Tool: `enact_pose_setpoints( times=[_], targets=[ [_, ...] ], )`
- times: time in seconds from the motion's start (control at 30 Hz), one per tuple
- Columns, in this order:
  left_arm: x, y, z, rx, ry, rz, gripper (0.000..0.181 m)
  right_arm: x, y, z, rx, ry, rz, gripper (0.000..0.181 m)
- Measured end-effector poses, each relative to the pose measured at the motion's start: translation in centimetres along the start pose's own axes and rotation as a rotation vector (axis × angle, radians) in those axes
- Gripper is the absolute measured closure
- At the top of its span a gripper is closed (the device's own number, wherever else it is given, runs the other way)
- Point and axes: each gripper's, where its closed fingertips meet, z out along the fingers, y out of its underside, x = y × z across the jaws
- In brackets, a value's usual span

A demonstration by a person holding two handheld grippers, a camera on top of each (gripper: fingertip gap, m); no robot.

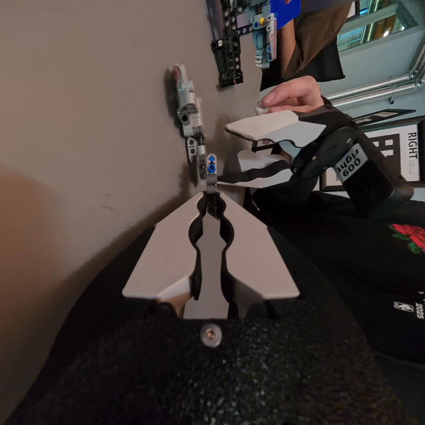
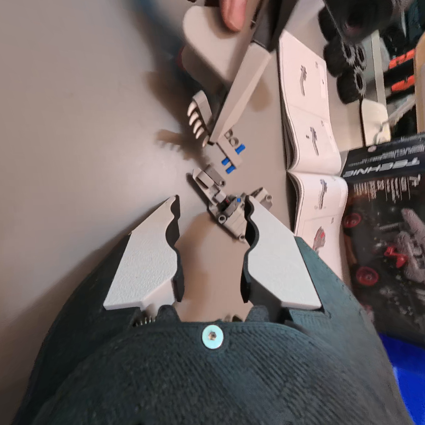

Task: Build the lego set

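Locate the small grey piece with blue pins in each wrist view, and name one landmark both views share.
Left wrist view: the grey piece with blue pins is just above centre, clamped at the tips of the left gripper.
Right wrist view: above centre, at the tip of the left gripper reaching down from the top.
Shared landmark: the grey sub-assembly lying on the table.

Right gripper [image 2: 211, 204] gaped open over grey table [image 2: 80, 103]; small grey-and-black lego assembly [image 2: 220, 202] at 12 o'clock between fingertips, left gripper [image 2: 220, 140] beyond clamping grey blue-pinned lego piece [image 2: 230, 151].
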Motion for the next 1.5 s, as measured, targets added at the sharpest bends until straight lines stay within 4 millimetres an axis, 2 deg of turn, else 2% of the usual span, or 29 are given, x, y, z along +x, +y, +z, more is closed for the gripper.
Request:
enact_pose_setpoints(
  times=[0.1, 0.17, 0.27, 0.4, 0.53, 0.7, 0.97, 1.03, 1.13, 1.3, 1.43, 1.5],
  targets=[
    [1.0, 0.8, 0.6, -0.01, 0.022, 0.011, 0.177, 1.0, -0.8, -1.5, 0.057, 0.082, 0.068, 0.126],
    [1.7, 1.5, 1.5, -0.037, 0.052, 0.013, 0.177, 1.2, -1.0, -2.0, 0.069, 0.131, 0.037, 0.126],
    [1.9, 2.0, 2.6, -0.067, 0.063, 0.012, 0.177, 0.2, -0.5, -1.6, 0.037, 0.075, 0.019, 0.121],
    [1.8, 2.3, 3.6, -0.081, 0.078, -0.009, 0.177, -0.8, -1.3, -1.4, 0.07, 0.021, -0.002, 0.134],
    [1.7, 2.2, 4.1, -0.065, 0.103, -0.041, 0.177, -0.9, 0.2, -0.8, -0.019, 0.036, -0.056, 0.14],
    [1.7, 2.3, 4.6, -0.061, 0.123, -0.074, 0.177, -1.1, -0.8, -0.7, 0.021, 0.129, -0.166, 0.147],
    [2.5, 1.5, 4.6, -0.045, 0.16, -0.087, 0.174, -0.6, -0.9, -0.5, -0.04, 0.337, -0.396, 0.164],
    [2.6, 1.3, 4.5, -0.04, 0.158, -0.077, 0.169, -0.5, -0.7, -0.2, -0.052, 0.373, -0.429, 0.166],
    [3.1, 0.7, 4.1, -0.011, 0.169, -0.059, 0.165, 0.2, -0.8, -0.3, -0.036, 0.435, -0.378, 0.167],
    [3.8, -0.6, 2.9, 0.054, 0.161, 0.007, 0.159, 1.5, -1.6, -1.2, 0.109, 0.491, -0.161, 0.167],
    [3.9, -1.9, 1.7, 0.11, 0.117, 0.094, 0.158, 2.0, -2.1, -1.9, 0.197, 0.507, -0.053, 0.173],
    [4.0, -1.9, 1.5, 0.096, 0.107, 0.123, 0.157, 2.3, -2.1, -2.3, 0.225, 0.522, -0.002, 0.174]
  ],
)
